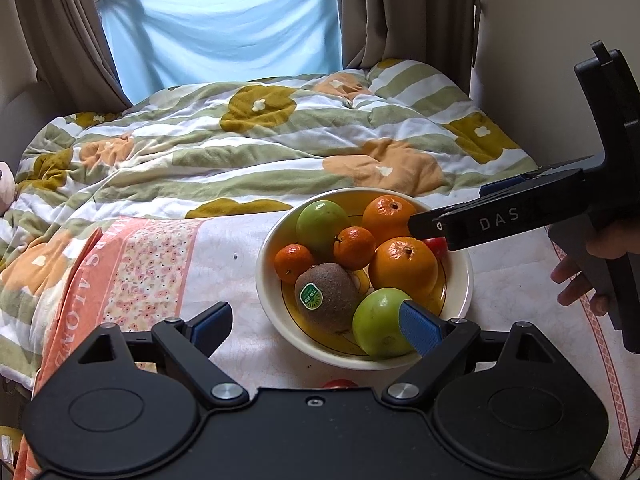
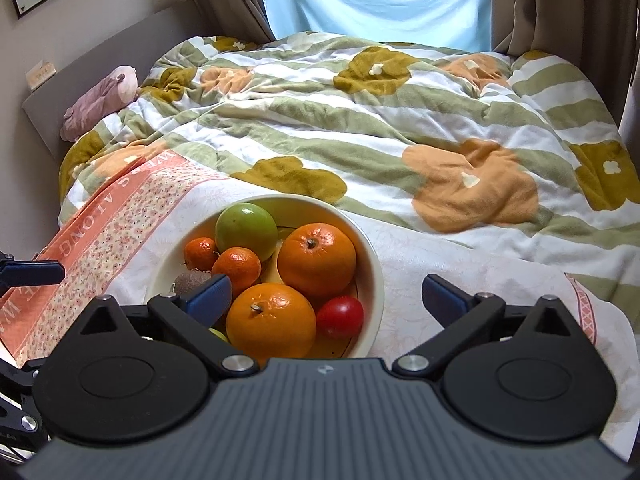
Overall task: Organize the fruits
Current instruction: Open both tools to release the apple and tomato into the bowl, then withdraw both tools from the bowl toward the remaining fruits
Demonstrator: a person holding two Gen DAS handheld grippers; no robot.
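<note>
floral duvet | blue window sheet | plush toy | brown curtains

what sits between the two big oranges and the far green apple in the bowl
A small mandarin sits in that gap, touching the far green apple and beside both big oranges; the right wrist view shows it best.

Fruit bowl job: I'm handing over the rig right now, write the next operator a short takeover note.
Left gripper: open, empty, near the bowl's front edge.
Right gripper: open, empty, over the bowl's right side.
In the bowl: two green apples, two large oranges, two mandarins, a kiwi, a red tomato.
Left: one red fruit on the cloth in front of the bowl, mostly hidden by the left gripper. Probably pick it next.
</note>
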